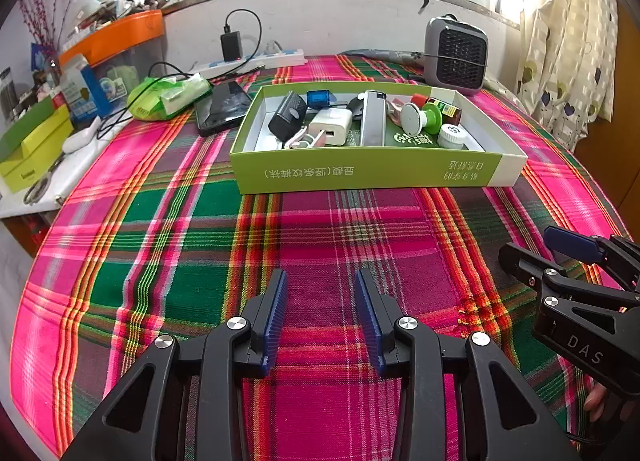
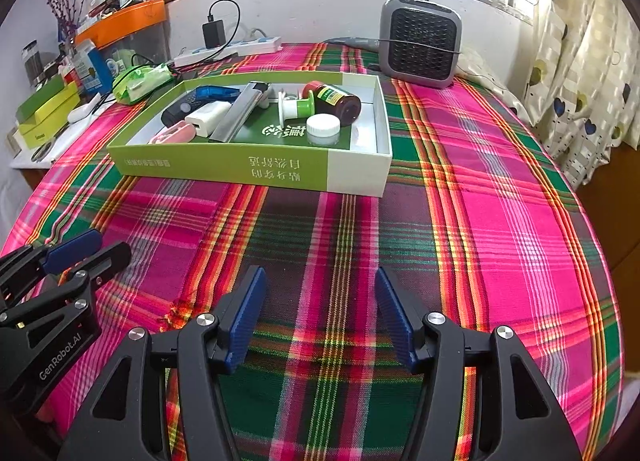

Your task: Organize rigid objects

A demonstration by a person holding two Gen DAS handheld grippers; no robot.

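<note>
Both tools rest low over the plaid cloth (image 1: 320,229) on the table, side by side. My left tool (image 1: 321,313) is released, nothing between its blue pads, only cloth under it. My right tool (image 2: 320,313) is also released, its gap the wider of the two, and empty. The green box (image 1: 360,173) sits ahead of both tools, well apart from the tips, slightly left of the right tool's line. All the rigid pieces I can see lie inside it: a white charger (image 1: 330,127), a black speaker-like piece (image 1: 287,115), a silver bar (image 1: 372,119), a green-and-white spool (image 2: 296,107), a brown bottle (image 2: 340,103) on its side, a white-capped jar (image 2: 323,129), a blue item (image 2: 216,93) at the far wall, a pink clip (image 2: 176,133) by the near corner. No loose piece lies on the cloth near either tool, so I judge the sorting is close to done or only rearranging remains. Risks from here: the box is light card, so a tool catching the near wall on the way in could shove or tip it. The pieces are crowded and overlapping; closing on one may pinch a neighbour. The bottle and spool are round and could roll off the pads. The cloth could snag and drag the box.
</note>
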